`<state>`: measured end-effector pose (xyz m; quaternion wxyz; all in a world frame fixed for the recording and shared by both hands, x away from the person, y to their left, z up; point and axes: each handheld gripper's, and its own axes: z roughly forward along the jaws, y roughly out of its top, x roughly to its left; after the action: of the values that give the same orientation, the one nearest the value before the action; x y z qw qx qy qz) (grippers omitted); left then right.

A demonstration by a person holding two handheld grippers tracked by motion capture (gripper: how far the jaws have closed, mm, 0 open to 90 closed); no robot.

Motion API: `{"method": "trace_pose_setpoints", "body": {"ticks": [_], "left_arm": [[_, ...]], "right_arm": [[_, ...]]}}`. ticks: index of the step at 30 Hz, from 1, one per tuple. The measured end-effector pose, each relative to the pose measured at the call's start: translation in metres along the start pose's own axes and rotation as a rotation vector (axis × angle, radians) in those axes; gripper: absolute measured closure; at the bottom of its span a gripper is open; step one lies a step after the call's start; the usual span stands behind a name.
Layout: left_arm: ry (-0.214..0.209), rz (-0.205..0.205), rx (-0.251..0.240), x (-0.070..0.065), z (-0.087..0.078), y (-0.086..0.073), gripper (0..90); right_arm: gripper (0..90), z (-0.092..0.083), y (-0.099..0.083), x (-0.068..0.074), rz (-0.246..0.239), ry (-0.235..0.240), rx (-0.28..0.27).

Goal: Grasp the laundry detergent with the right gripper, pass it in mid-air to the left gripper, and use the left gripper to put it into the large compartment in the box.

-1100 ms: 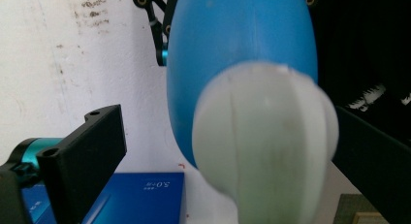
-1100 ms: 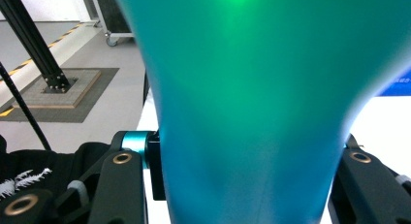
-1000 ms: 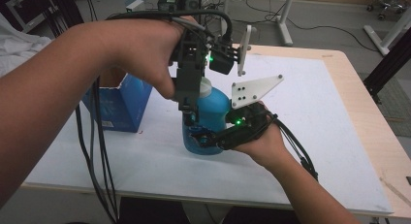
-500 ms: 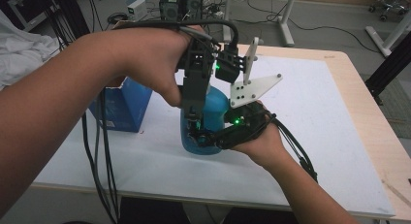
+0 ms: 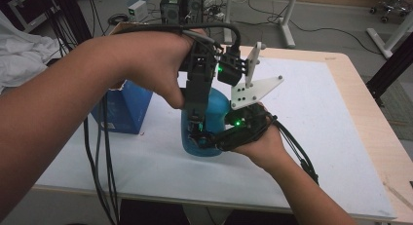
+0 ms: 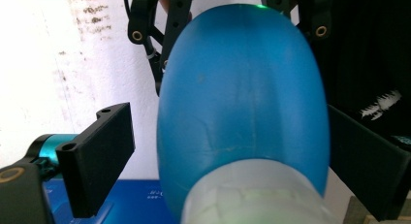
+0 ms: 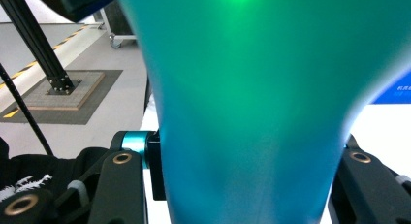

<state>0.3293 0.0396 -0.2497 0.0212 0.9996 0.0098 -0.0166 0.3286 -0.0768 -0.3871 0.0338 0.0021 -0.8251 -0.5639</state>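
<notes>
Fingers of both grippers flanking a blue bottle on the white table.

High view: the left gripper is reaching down over the bottle from above while the right gripper is clasping its base; a blue box is standing just beside. Left gripper view: the fingers are standing apart, clear of the bottle. Right gripper view: the fingers are pressing against the bottle on either side.

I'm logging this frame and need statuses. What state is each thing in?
Blue bottle: upright on the table, held from both sides.
Right tool: shut on the bottle's lower part.
Left tool: jaws on either side of the bottle; a gap shows at one jaw, contact unclear.
Blue box: standing on the table, untouched.
</notes>
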Motion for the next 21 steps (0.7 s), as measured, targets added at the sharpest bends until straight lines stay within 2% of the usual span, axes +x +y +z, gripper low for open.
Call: {"method": "trace_pose_setpoints", "body": {"ticks": [7,11,21], "left_arm": [[0.005,0.007,0.014,0.0004,0.0009,0.0013,9.1],[0.003,0.004,-0.005,0.0009,-0.0017,0.0005,13.0],[0.01,0.009,0.014,0.0006,0.0006,0.002,17.0]], "right_arm": [[45.9,0.0001,-0.0001,0.0,-0.002,-0.001,-0.002],[45.9,-0.0001,-0.0001,0.0001,-0.002,-0.002,-0.003],[45.9,0.0002,-0.0001,-0.0001,0.003,-0.008,-0.007]]}}
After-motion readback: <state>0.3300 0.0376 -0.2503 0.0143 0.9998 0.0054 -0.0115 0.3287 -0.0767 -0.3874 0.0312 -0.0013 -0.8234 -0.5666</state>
